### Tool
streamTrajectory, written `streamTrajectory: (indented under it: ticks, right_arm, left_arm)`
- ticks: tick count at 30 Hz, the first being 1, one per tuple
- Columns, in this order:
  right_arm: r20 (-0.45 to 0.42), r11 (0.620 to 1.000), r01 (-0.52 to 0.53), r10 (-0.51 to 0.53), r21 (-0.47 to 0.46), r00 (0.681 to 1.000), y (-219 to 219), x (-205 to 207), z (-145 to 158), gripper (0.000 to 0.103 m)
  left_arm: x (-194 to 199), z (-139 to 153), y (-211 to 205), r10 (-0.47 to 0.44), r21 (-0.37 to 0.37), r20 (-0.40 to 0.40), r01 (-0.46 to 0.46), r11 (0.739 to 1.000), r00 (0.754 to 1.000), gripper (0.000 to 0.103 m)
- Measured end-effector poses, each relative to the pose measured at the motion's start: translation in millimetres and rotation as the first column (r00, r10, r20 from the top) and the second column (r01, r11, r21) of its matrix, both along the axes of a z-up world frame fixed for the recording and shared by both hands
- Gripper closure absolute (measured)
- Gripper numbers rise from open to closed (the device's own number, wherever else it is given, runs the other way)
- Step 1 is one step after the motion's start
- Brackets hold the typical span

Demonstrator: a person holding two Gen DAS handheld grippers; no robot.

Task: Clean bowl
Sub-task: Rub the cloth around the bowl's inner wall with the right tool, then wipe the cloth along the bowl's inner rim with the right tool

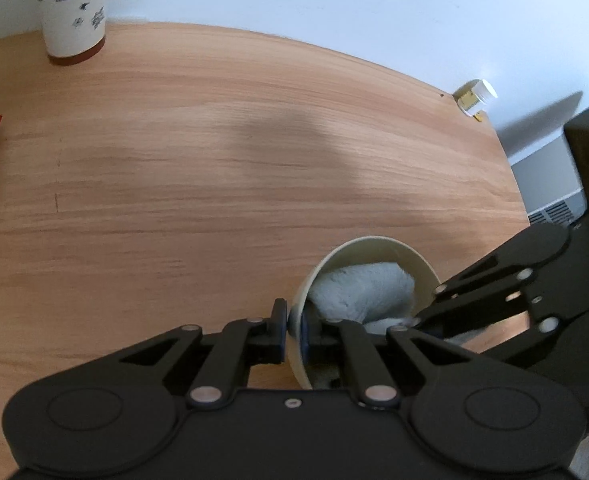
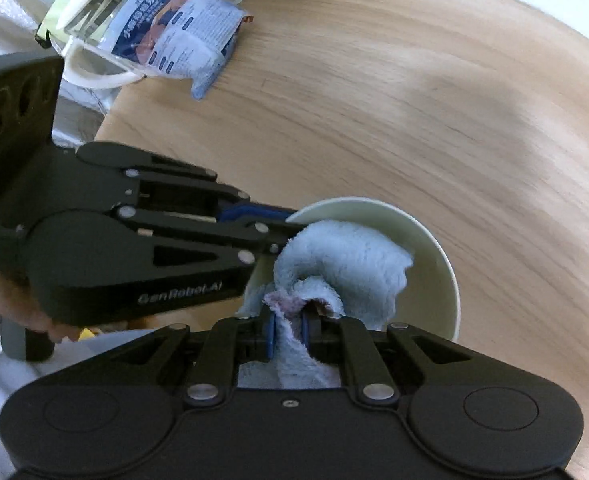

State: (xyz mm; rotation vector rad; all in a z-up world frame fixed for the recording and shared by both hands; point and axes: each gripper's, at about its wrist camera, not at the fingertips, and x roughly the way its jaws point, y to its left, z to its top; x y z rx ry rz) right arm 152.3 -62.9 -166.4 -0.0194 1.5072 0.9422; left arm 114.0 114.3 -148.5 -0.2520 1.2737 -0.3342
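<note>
The left tongs (image 1: 293,330) are clamped on the rim of the cream bowl (image 1: 422,276), one blue pad outside the wall and one inside, holding the bowl tilted above the wooden table (image 1: 214,140). The right tongs (image 2: 289,330) are closed on a bunched fold of the pale blue cloth (image 2: 346,256), its fabric pinched between the two blue pads. From that pinch the cloth runs forward into the bowl (image 2: 426,264) and fills most of its hollow, pressed against the inner wall. In the left wrist view the right tongs reach into the bowl from the right side; in the right wrist view the left tongs come in from the left and meet the near rim. Farther off on the table stand a patterned paper cup (image 1: 76,12), a small white-capped bottle (image 1: 476,96) at the far edge, and a blue printed packet (image 2: 186,40) lying beside a clear glass jug (image 2: 94,12).
</note>
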Motion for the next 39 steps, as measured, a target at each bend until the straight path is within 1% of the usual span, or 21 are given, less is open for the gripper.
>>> streamTrajectory:
  ticks: [4, 7, 10, 12, 13, 15, 18, 21, 22, 24, 26, 28, 30, 33, 37, 39]
  right_arm:
    - [-0.020, 1.000, 0.021, -0.021, 0.016, 1.000, 0, 4, -6, 0.091]
    - [-0.017, 1.000, 0.018, -0.017, 0.007, 1.000, -4, 3, -10, 0.091]
    - [0.016, 0.999, -0.008, 0.008, -0.037, 1.000, 1, 1, -14, 0.092]
    - [0.047, 0.996, -0.039, 0.043, -0.075, 0.998, 7, -2, -12, 0.092]
    - [0.073, 0.991, -0.065, 0.074, -0.114, 0.995, 12, -5, -10, 0.093]
    - [0.131, 0.968, -0.119, 0.150, -0.221, 0.980, 24, -13, -6, 0.092]
    - [0.162, 0.944, -0.109, 0.166, -0.310, 0.973, 27, -20, 0, 0.092]
    - [0.214, 0.953, -0.081, 0.147, -0.291, 0.966, 17, -24, 17, 0.092]
    - [0.243, 0.956, -0.079, 0.151, -0.283, 0.958, 14, -26, 22, 0.092]
    - [0.322, 0.956, -0.088, 0.180, -0.281, 0.929, 12, -31, 33, 0.091]
    - [0.376, 0.956, -0.105, 0.207, -0.274, 0.903, 14, -35, 38, 0.091]
    - [0.409, 0.951, -0.127, 0.239, -0.282, 0.881, 18, -36, 37, 0.092]
    - [0.423, 0.939, -0.150, 0.277, -0.308, 0.863, 23, -37, 30, 0.092]
    - [0.450, 0.917, -0.179, 0.337, -0.357, 0.827, 28, -39, 17, 0.092]
    - [0.417, 0.901, -0.196, 0.361, -0.387, 0.834, 33, -38, 12, 0.092]
    - [0.400, 0.885, -0.214, 0.387, -0.412, 0.830, 34, -37, 13, 0.092]
  left_arm:
    - [2, -1, 0, 0.005, 0.004, -0.012, -0.005, 1.000, 1.000, 0.096]
    - [2, -1, 0, 0.006, 0.009, -0.012, -0.006, 1.000, 1.000, 0.095]
    - [3, -1, -1, 0.000, 0.014, -0.009, 0.000, 1.000, 1.000, 0.095]
    - [3, -2, -4, -0.016, 0.027, -0.003, 0.016, 1.000, 1.000, 0.095]
    - [3, -2, -6, -0.026, 0.036, 0.000, 0.026, 0.999, 1.000, 0.095]
    - [3, -3, -6, -0.036, 0.042, -0.001, 0.036, 0.998, 0.999, 0.096]
    - [3, -5, -4, -0.040, 0.034, -0.007, 0.040, 0.999, 0.999, 0.096]
    - [1, -6, -3, -0.047, 0.027, -0.010, 0.047, 0.999, 0.999, 0.097]
    - [1, -7, -3, -0.050, 0.024, -0.012, 0.050, 0.998, 0.999, 0.097]
    - [0, -7, -3, -0.059, 0.019, -0.012, 0.059, 0.998, 0.998, 0.097]
    - [-2, -7, -4, -0.074, 0.022, -0.005, 0.074, 0.997, 0.997, 0.097]
    - [-5, -6, -6, -0.101, 0.033, 0.007, 0.101, 0.994, 0.995, 0.097]
    - [-7, -6, -7, -0.113, 0.037, 0.011, 0.113, 0.993, 0.994, 0.096]
    - [-8, -5, -6, -0.115, 0.044, 0.015, 0.114, 0.993, 0.993, 0.095]
    - [-9, -6, -4, -0.098, 0.033, 0.005, 0.098, 0.995, 0.995, 0.095]
    - [-8, -5, -6, -0.100, 0.034, 0.004, 0.100, 0.994, 0.995, 0.094]
